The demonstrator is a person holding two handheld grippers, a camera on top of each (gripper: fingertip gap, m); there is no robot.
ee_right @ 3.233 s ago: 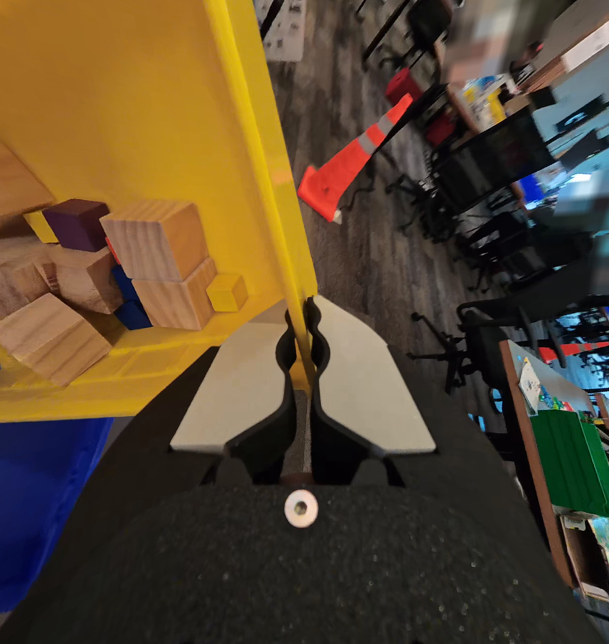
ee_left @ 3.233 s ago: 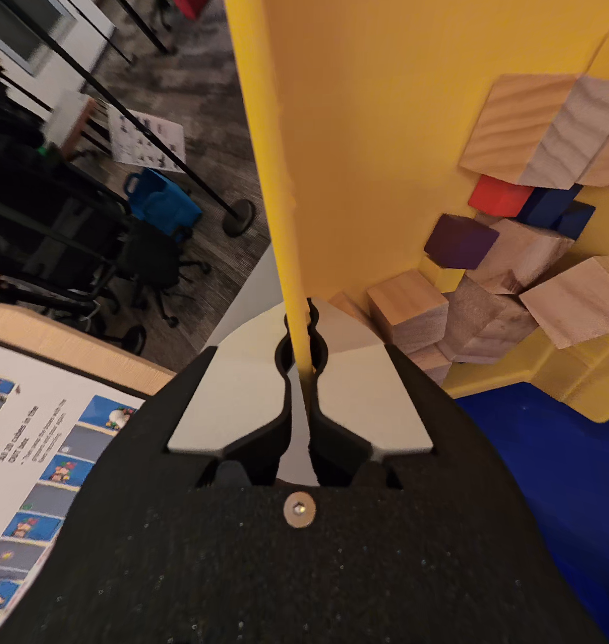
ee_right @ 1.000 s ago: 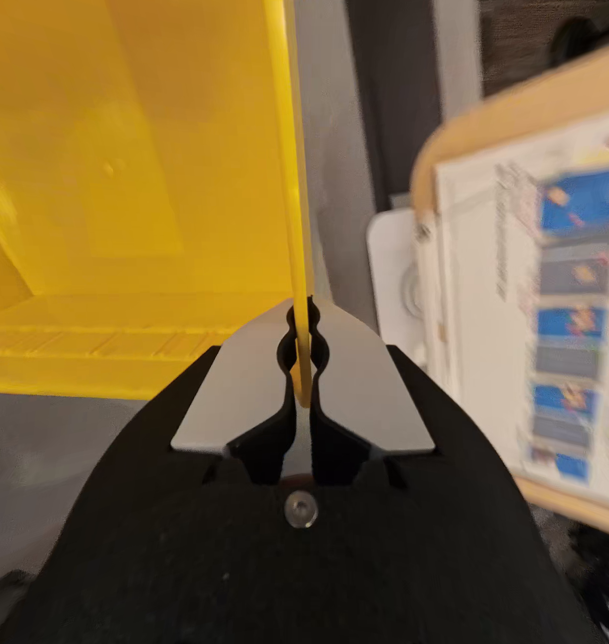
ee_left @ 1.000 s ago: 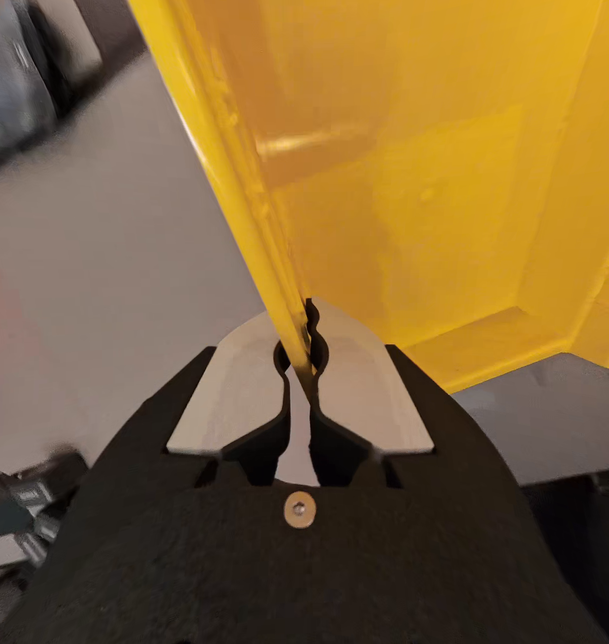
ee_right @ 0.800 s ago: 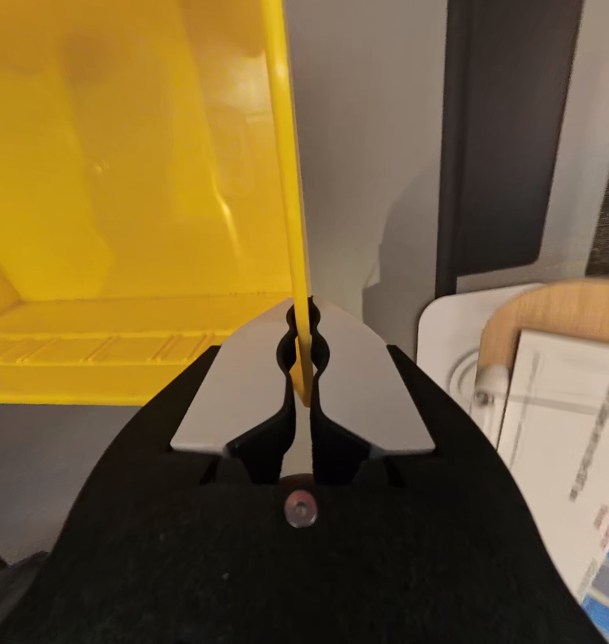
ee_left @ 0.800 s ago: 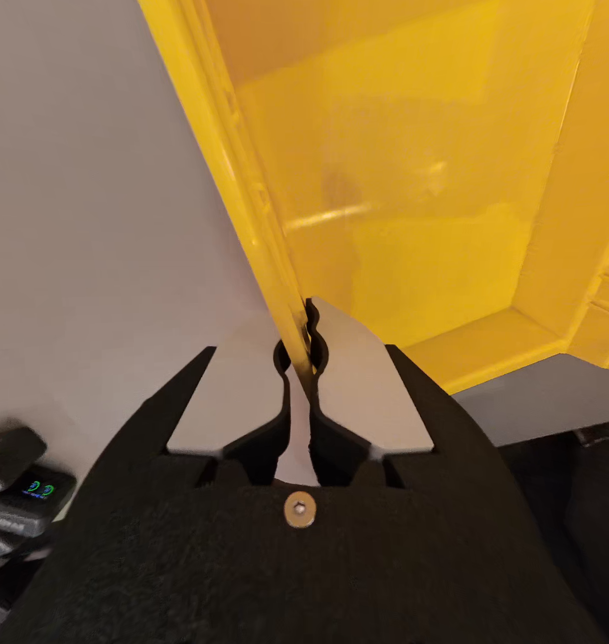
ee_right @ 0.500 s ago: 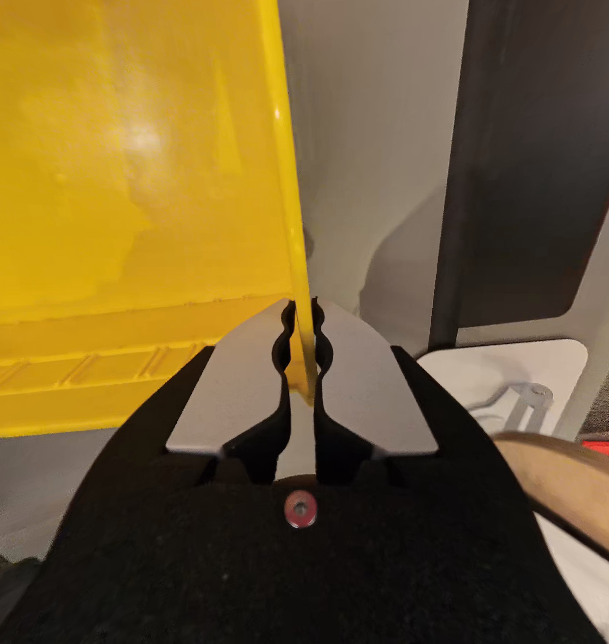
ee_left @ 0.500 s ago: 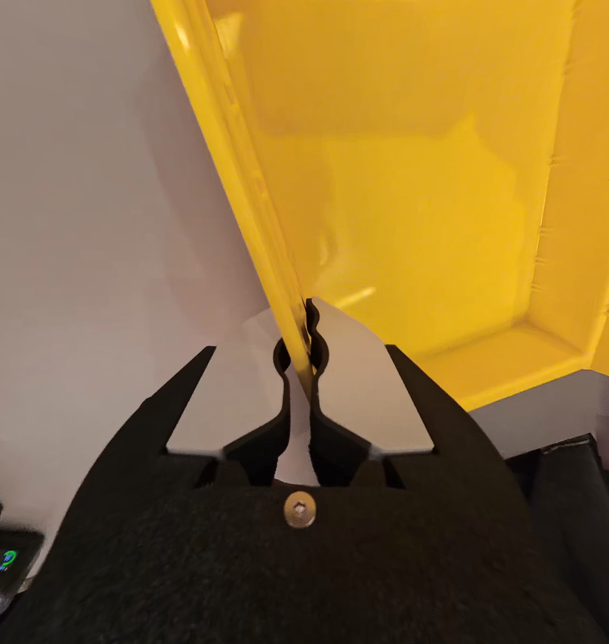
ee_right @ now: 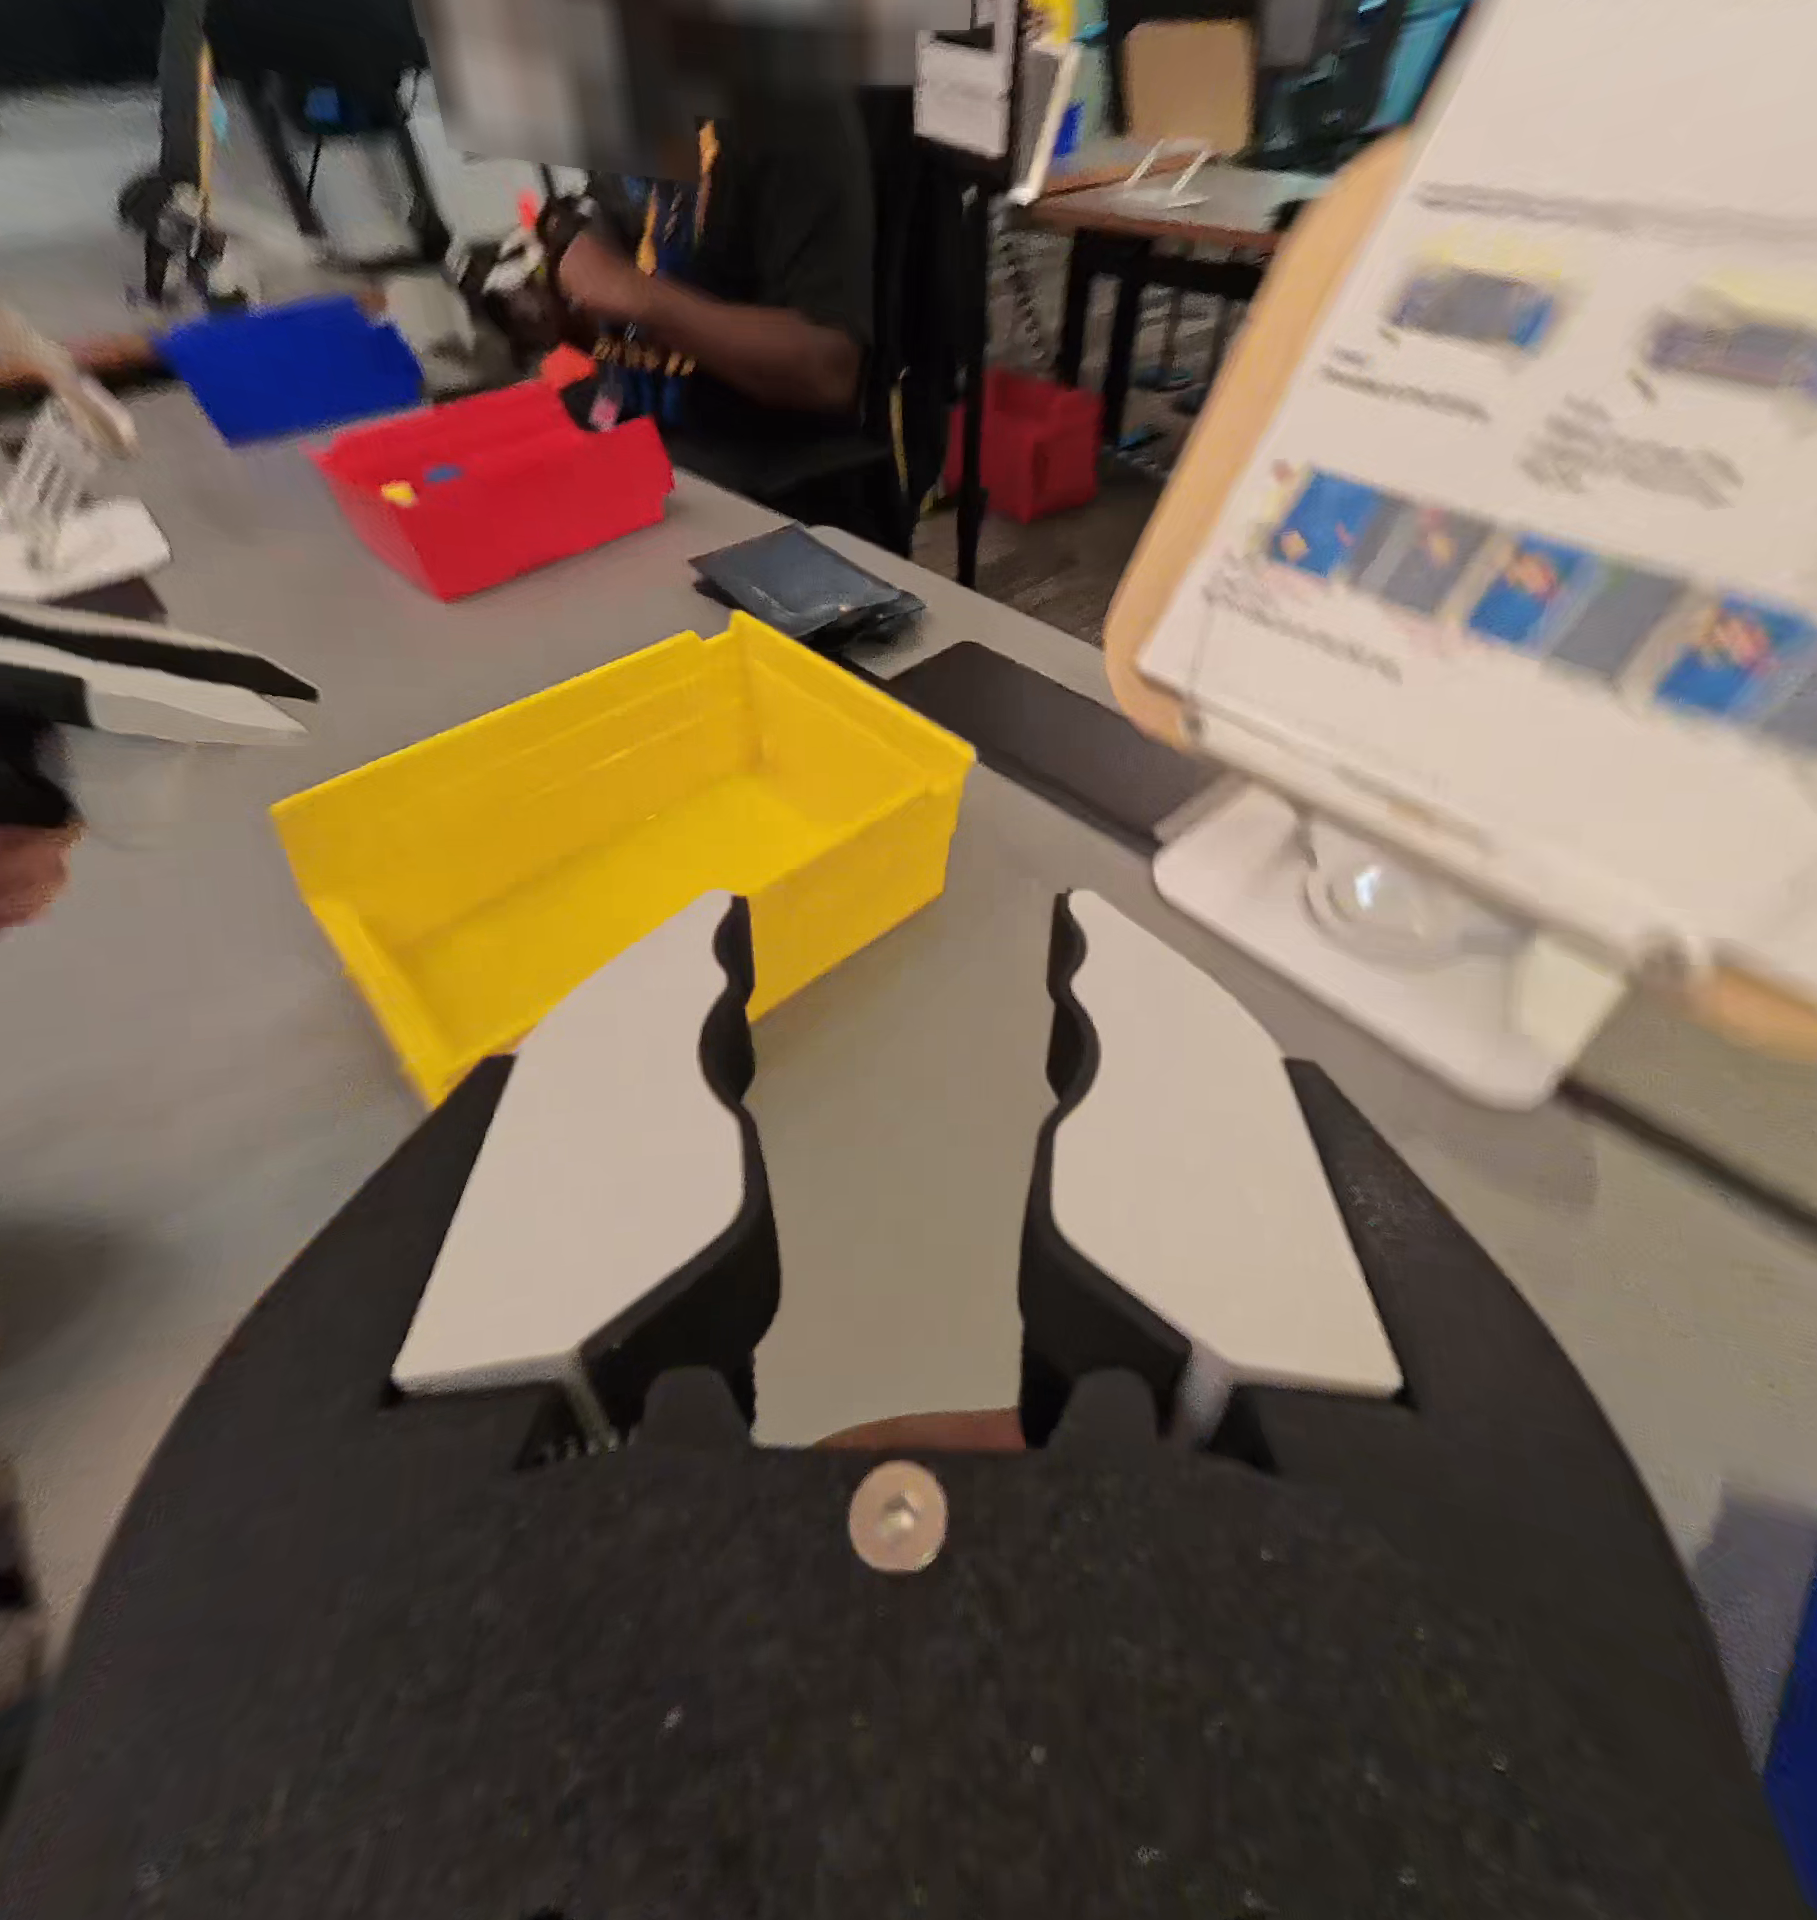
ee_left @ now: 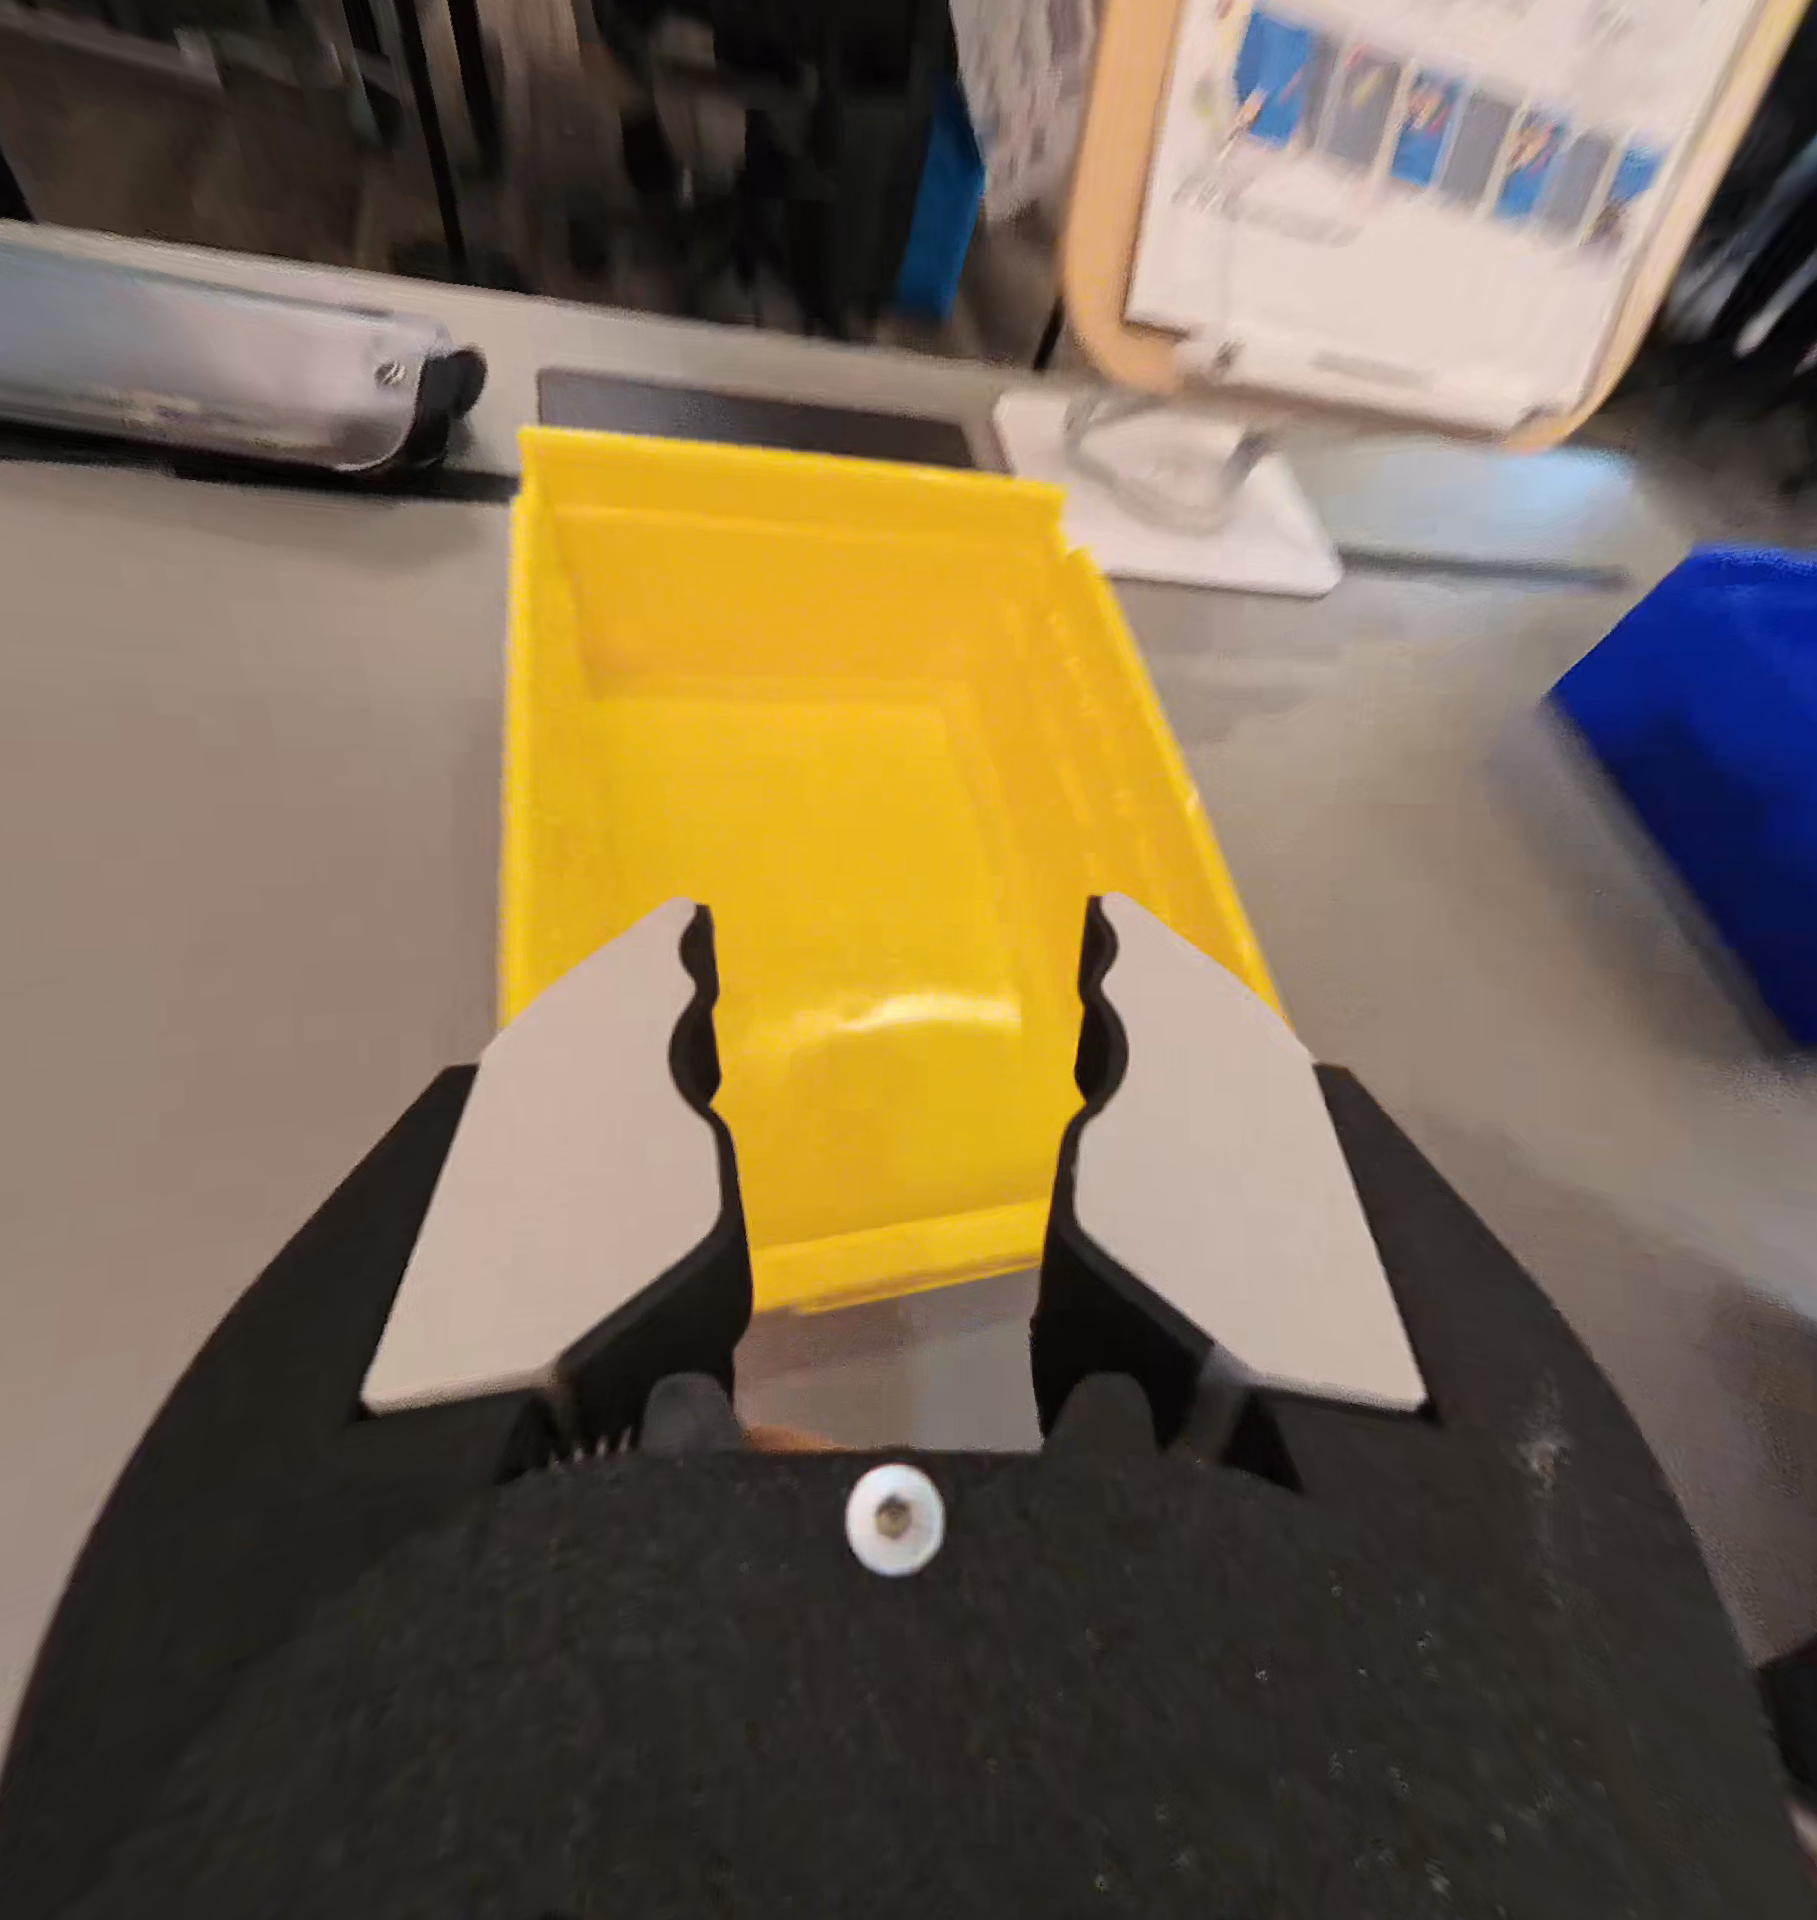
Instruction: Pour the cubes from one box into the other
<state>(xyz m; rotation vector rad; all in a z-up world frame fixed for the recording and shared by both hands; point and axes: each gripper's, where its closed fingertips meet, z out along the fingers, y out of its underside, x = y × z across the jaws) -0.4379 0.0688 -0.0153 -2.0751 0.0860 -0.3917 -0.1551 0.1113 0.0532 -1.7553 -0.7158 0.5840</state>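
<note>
We see the yellow box standing upright on the grey table, no cubes showing inside it. Our left gripper hangs wide open over its near end, gripping nothing; our right gripper (equally spread, equally bare) sits just beside its long wall. The blue box stands apart on the right.

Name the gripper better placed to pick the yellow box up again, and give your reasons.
Probably left. The left gripper is open with the yellow box straight ahead between its fingers; the right gripper is open too, but sits beside the box.
</note>
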